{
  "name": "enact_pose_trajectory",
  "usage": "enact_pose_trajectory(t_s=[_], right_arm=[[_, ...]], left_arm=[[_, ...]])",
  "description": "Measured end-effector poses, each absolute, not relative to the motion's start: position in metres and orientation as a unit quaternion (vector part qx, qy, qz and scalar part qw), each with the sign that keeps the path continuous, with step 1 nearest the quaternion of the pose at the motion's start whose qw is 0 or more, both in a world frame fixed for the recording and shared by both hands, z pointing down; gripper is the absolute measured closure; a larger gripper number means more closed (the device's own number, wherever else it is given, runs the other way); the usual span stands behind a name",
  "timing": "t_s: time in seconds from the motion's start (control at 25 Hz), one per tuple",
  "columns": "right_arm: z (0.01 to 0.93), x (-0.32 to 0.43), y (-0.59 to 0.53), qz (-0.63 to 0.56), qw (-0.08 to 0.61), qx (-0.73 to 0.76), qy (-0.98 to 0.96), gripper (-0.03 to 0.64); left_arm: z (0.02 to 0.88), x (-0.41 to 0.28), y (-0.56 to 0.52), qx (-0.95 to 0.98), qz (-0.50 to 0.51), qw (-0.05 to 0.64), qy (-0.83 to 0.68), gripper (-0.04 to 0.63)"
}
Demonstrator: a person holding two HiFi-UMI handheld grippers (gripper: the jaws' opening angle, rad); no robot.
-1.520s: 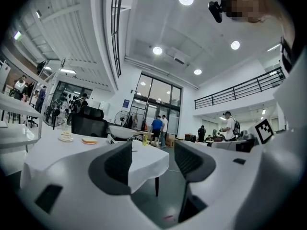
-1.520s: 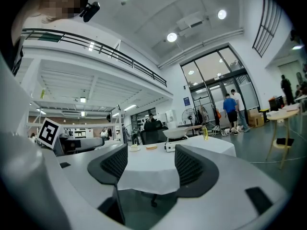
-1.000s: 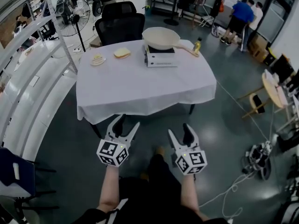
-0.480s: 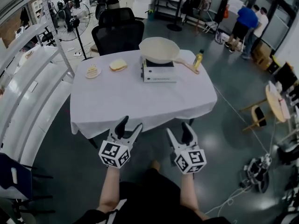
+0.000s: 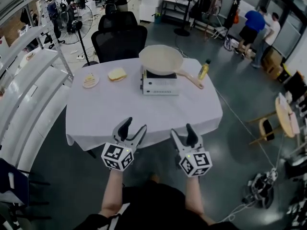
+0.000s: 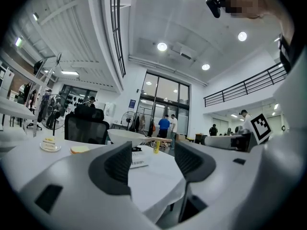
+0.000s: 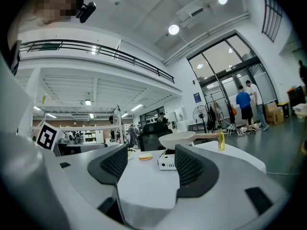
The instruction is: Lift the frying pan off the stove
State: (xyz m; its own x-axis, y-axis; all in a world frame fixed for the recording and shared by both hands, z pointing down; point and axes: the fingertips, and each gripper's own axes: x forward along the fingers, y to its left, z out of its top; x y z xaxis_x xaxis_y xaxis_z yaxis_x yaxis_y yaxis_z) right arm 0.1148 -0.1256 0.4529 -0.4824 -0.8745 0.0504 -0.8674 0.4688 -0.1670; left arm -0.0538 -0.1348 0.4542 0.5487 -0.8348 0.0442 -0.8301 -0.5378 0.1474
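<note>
A cream frying pan (image 5: pixel 161 60) with a wooden handle (image 5: pixel 191 80) sits on a white portable stove (image 5: pixel 159 83) at the far side of the white-clothed table (image 5: pixel 120 114). The pan (image 6: pixel 125 136) also shows in the left gripper view, and the pan (image 7: pixel 178 140) on the stove (image 7: pixel 166 163) in the right gripper view. My left gripper (image 5: pixel 132 127) and right gripper (image 5: pixel 182 132) are both open and empty, held at the table's near edge, well short of the pan.
A yellow bottle (image 5: pixel 204 70) stands right of the pan handle. A plate with food (image 5: pixel 90 80) and a sandwich (image 5: pixel 117 74) lie at the table's far left. Black chairs (image 5: pixel 120 38) stand behind the table. White railings (image 5: pixel 21 85) run along the left. People (image 5: pixel 253 25) stand far right.
The table and pan have come closer in the head view as I stepped forward. Both grippers stay open and now reach the table's near edge.
</note>
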Motion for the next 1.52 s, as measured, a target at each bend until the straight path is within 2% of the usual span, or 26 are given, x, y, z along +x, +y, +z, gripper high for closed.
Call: enact_pose_trajectory(t_s=[1.04,1.52], right_arm=[[0.481,0.166,-0.247,-0.095,0.014,-0.496,0.863,0.318],[0.469,0.199,-0.325,-0.089,0.007,-0.523,0.847,0.318]], left_arm=[[0.498,0.007,-0.251,0.87,-0.018,0.131,-0.475,0.333],[0.483,0.041,-0.337,0.881,-0.018,0.138,-0.451,0.333]])
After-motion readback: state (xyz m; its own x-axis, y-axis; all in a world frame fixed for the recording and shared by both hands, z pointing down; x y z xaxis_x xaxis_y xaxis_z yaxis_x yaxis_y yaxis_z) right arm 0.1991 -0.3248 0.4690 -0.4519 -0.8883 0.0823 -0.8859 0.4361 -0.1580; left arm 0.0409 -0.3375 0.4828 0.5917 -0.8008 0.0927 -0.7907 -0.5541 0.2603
